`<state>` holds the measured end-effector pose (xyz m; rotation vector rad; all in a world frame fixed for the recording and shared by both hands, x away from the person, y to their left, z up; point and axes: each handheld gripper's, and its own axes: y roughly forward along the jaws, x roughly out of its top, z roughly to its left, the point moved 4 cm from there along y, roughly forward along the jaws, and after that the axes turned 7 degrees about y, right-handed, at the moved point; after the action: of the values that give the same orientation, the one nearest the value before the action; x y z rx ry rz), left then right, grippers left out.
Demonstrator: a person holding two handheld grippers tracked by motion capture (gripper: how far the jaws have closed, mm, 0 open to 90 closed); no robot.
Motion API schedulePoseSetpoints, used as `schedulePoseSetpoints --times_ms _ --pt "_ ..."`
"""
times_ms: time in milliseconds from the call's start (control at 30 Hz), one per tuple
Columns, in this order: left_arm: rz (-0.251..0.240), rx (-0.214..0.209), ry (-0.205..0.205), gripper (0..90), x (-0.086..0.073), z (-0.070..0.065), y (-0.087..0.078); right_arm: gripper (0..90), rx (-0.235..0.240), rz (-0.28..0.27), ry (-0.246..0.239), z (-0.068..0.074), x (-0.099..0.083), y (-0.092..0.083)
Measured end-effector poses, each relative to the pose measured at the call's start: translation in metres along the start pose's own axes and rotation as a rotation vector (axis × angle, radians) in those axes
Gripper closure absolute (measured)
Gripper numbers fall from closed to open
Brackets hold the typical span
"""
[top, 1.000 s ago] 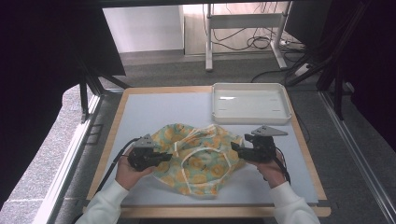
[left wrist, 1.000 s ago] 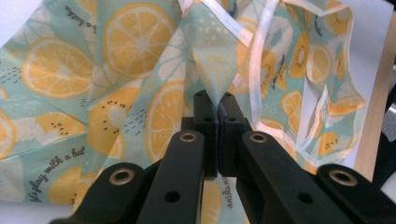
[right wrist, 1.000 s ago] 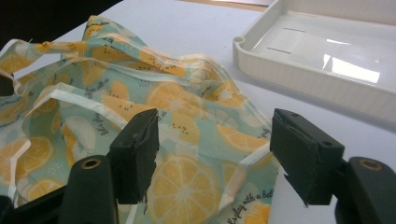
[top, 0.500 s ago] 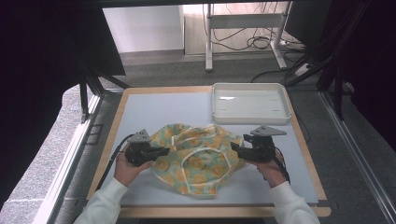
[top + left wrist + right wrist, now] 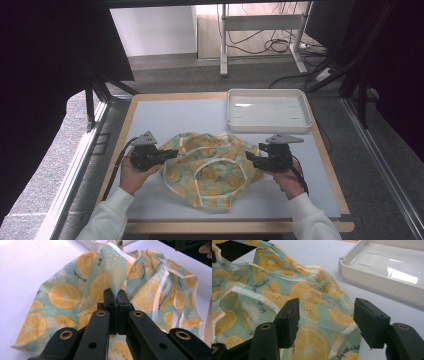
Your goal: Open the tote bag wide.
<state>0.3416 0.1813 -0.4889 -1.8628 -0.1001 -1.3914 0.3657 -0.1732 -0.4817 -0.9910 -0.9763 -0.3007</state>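
A lemon-print fabric apron [image 5: 210, 167] lies crumpled on the pale table [image 5: 165, 112], near a white tray [image 5: 269, 111]. The left gripper [image 5: 113, 293] pinches a fold of it tight. The right gripper [image 5: 325, 315], jaws wide but closing, straddles the cloth without pressing it.

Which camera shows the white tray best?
The high view: the whole white tray sits at the table's far right, every rim visible. The right gripper view catches one corner and part of its floor. The left gripper view shows patterned cloth instead.

Left gripper [image 5: 172, 152] lifting cloth [image 5: 212, 167] edge slightly, right gripper [image 5: 248, 157] jaws closing, nothing pinched yet
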Motion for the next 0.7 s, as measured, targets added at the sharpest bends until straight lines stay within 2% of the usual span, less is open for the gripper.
schedulePoseSetpoints --times_ms 67,133,267,400,467,700 --pt "-0.012 0.002 -0.006 90.0 0.003 0.001 0.001 38.0 0.002 -0.004 -0.003 0.0 0.001 0.001" --pt "-0.022 -0.005 -0.031 90.0 0.004 0.004 0.001 38.4 0.005 -0.003 -0.002 0.0 0.002 0.001" --pt "-0.022 0.015 -0.043 90.0 0.008 0.013 0.0 38.7 0.006 -0.004 -0.002 0.0 0.004 0.003" --pt "-0.037 0.022 -0.036 90.0 0.017 0.015 0.0 38.8 0.009 0.0 -0.005 0.0 0.006 0.005" --pt "-0.03 0.027 -0.027 90.0 0.019 0.015 0.002 38.7 0.008 0.0 -0.007 -0.001 0.007 0.006" --pt "-0.019 0.028 -0.029 90.0 0.017 0.016 0.003 37.7 0.022 0.025 -0.002 -0.005 0.01 0.017"
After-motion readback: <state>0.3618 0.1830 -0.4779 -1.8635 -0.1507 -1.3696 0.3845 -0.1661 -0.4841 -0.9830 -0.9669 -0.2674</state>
